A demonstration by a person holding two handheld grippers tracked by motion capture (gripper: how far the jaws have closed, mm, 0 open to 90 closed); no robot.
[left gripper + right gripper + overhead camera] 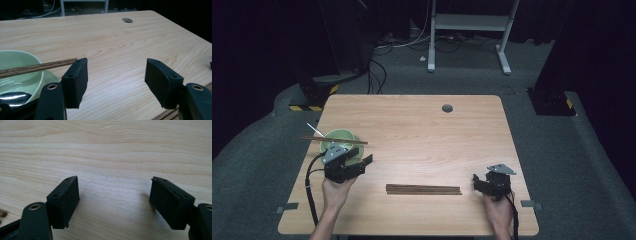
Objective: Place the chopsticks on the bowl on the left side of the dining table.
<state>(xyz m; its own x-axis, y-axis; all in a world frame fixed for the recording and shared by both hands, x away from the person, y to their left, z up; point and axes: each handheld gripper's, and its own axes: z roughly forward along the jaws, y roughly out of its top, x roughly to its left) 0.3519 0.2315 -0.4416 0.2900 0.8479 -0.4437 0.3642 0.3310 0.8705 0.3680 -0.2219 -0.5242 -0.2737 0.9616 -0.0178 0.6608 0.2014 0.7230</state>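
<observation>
Black jaws stand wide apart on both grippers, nothing between them; the right gripper (476, 181) sits near the table's (422, 120) near right corner, over bare wood; the left gripper (362, 164) hovers at the near left, just beside the bowl (343, 136). Between the two grippers, near the front edge, lies a pair of brown chopsticks (423, 189), two sticks side by side, flat on the wood; farther off, one more brown chopstick (334, 141) rests across the rim of the single pale green bowl; one metal spoon (315, 130) leans out of the bowl's far left side.
</observation>
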